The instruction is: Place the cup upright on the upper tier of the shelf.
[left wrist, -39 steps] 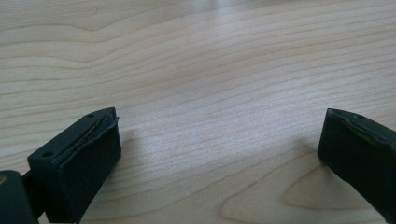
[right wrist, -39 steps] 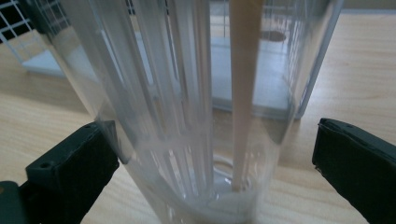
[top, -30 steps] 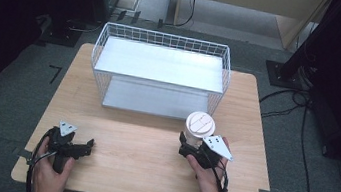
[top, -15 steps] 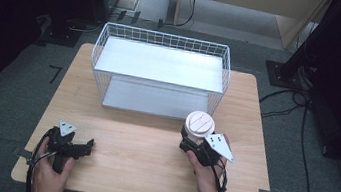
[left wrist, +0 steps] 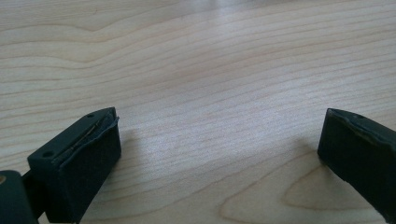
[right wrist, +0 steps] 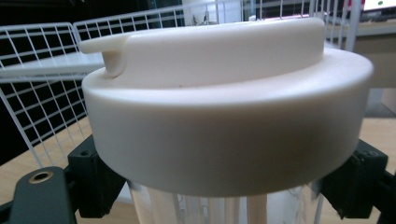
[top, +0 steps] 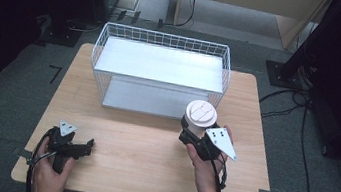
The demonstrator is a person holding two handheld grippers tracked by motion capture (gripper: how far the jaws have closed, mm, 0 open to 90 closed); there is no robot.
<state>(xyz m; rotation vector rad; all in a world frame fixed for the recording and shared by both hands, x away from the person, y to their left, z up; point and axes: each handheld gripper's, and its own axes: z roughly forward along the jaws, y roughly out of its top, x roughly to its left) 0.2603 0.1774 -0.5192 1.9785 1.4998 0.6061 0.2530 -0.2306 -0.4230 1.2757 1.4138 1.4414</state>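
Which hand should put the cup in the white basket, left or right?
Right. The right gripper is already shut on the cup, close to the wire basket. The left gripper rests open, down on the table.

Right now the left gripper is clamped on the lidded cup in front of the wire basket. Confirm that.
Not quite: the right gripper is clamped on the lidded cup, as the high view shows. The cup does sit in front of the wire basket.

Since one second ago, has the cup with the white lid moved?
Yes. The cup, clamped in the right gripper, shifted slightly toward the wire basket, apparently lifted.
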